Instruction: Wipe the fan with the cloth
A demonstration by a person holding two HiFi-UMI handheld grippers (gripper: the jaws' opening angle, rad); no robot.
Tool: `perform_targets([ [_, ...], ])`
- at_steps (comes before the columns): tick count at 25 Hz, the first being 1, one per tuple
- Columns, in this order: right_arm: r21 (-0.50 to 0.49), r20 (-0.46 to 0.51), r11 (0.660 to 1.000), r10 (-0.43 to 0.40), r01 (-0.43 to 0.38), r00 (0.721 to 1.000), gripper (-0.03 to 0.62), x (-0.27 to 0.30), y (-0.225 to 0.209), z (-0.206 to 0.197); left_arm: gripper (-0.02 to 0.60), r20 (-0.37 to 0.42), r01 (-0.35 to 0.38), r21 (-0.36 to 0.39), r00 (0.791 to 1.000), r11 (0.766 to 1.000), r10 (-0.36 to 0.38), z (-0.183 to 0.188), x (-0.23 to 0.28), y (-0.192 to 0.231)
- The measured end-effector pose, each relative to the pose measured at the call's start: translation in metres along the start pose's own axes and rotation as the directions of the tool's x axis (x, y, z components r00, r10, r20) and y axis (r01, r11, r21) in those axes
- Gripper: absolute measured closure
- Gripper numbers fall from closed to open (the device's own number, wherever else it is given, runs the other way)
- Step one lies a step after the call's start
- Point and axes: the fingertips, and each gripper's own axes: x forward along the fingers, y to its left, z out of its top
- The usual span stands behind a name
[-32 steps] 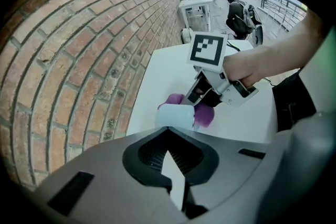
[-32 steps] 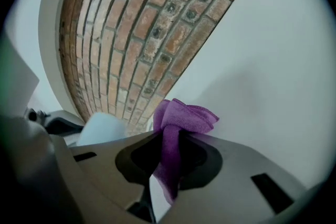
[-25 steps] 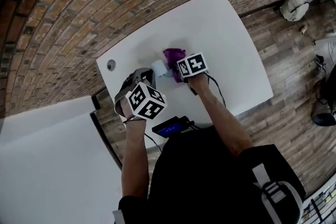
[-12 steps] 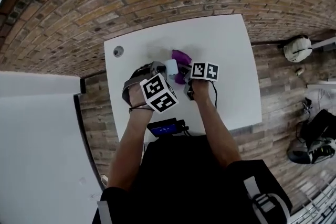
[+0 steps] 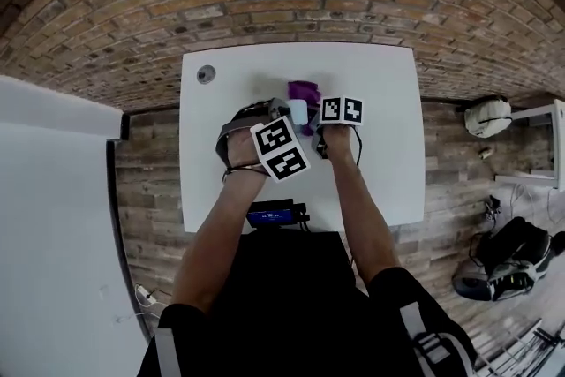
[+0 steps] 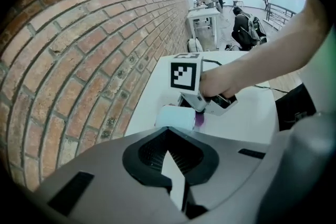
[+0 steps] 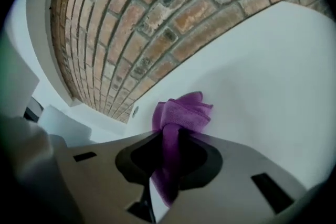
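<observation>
**Left claw** [image 6: 170, 161]: you held it with the jaws drawn together. Only a thin white sliver showed in the seam, and what it was could not be told.

**Right claw** [image 7: 167, 140]: you held it clamped on the purple cloth [image 7: 181, 110]. The cloth ran down between the jaws and bunched in folds just past their tips.

**Fan** [image 6: 176, 117]: a small, pale, rounded box. It stood on the white table [image 5: 380, 101] just ahead of your left claw's tips and right at your right claw's tips. A scrap of the cloth showed at its side, but contact could not be confirmed.

**Brick wall** [image 6: 79, 60]: it ran along the left of your left claw and rose beyond the table, ahead of both claws.

**Dark device with blue screen** [image 5: 272, 214]: it sat at the table's near edge, behind both claws.
</observation>
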Motion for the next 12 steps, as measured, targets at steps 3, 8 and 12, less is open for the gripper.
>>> perform_targets([
  [3,0.087,0.064,0.996,-0.010,0.004,0.998,0.522,-0.008,-0.007,-0.014,0.589,0.012,0.001,-0.006,1.000,1.000,-0.001,0.001,0.001,0.000],
  [8,0.132,0.086,0.990,-0.057,0.045,0.995,0.522,-0.031,-0.013,-0.042,0.589,0.027,-0.009,0.002,1.000,1.000,0.009,0.000,0.000,0.003],
  [12,0.092,-0.038,0.995,-0.021,0.024,0.999,0.522,-0.045,0.006,-0.107,0.589,0.071,-0.005,0.005,0.997,1.000,0.004,0.001,0.001,0.002],
])
